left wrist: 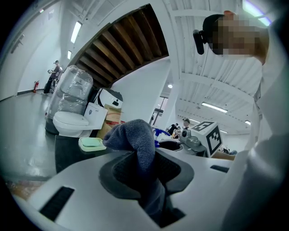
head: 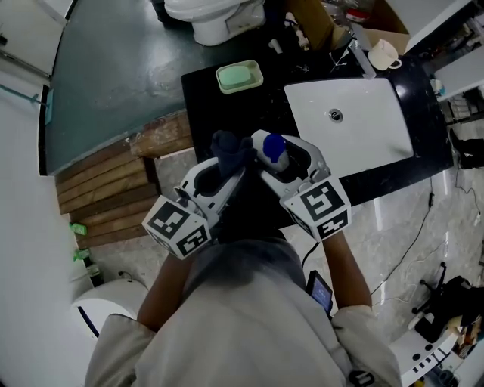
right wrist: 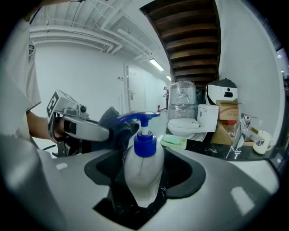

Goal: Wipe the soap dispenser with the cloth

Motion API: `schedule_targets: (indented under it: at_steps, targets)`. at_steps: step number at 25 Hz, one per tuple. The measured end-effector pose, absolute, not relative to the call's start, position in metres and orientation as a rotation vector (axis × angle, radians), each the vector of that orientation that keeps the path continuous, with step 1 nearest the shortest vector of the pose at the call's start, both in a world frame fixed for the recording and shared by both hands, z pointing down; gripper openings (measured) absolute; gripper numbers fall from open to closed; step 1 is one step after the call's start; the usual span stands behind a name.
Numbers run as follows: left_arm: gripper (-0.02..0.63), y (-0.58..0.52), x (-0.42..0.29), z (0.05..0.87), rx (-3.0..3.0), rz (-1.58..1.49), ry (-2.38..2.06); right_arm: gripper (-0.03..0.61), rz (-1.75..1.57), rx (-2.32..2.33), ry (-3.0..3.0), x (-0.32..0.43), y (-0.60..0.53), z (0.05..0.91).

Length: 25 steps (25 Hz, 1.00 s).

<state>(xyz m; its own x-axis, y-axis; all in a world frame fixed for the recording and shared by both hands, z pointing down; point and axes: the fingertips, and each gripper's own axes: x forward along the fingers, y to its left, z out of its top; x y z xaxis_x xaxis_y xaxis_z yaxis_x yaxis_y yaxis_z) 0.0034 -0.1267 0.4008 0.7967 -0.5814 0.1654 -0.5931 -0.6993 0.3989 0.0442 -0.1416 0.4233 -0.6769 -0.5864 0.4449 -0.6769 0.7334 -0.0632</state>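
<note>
**Cloth in one gripper, soap dispenser in the other, held together above the counter**

Shoulders in a grey shirt fill the bottom of the head view, with both forearms reaching forward from them. Each hand carries a gripper with a square-marked cube at its rear, and the two tools angle inward so their tips nearly meet.

The left gripper (head: 229,160) has its fingers closed narrowly on a dark blue-grey cloth (left wrist: 135,140). The fabric is pinched in the middle between the pads. One bunched end bulges up above the jaws and the rest hangs down through the gap.

The right gripper (head: 278,155) has its fingers set wide and clamped around the white body of the soap dispenser (right wrist: 142,173). The bottle stands upright between the jaws with its blue pump on top. Its spout points toward the left gripper.

The bunched cloth sits right beside the pump and seems to touch the spout. The contact itself is too small to confirm.

Both tools hang in the air over the near edge of a black counter (head: 227,113). A white basin (head: 355,125) is sunk into the counter to the right, with a tap (head: 361,59) and a cup (head: 384,54) behind it. A green soap dish (head: 240,76) rests on the counter's far side, and a white toilet (head: 215,19) stands beyond it. Wooden boards (head: 106,189) lie on the floor to the left.
</note>
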Motion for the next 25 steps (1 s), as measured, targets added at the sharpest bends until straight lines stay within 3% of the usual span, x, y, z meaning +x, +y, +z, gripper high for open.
schedule_targets:
  at_steps: [8,18,25]
  targets:
    - [0.091,-0.128,-0.003,0.396,2.579,0.013,-0.790,0.254,0.267,1.198,-2.453,0.061,-0.125,0.401]
    - [0.089,-0.103,-0.011,0.379,2.706,0.091,-0.647,0.013,0.231,1.605,-2.353,0.073,-0.080,0.370]
    - [0.090,-0.083,-0.022,0.360,2.770,0.076,-0.555,0.000,0.196,1.732,-2.317,0.057,-0.038,0.347]
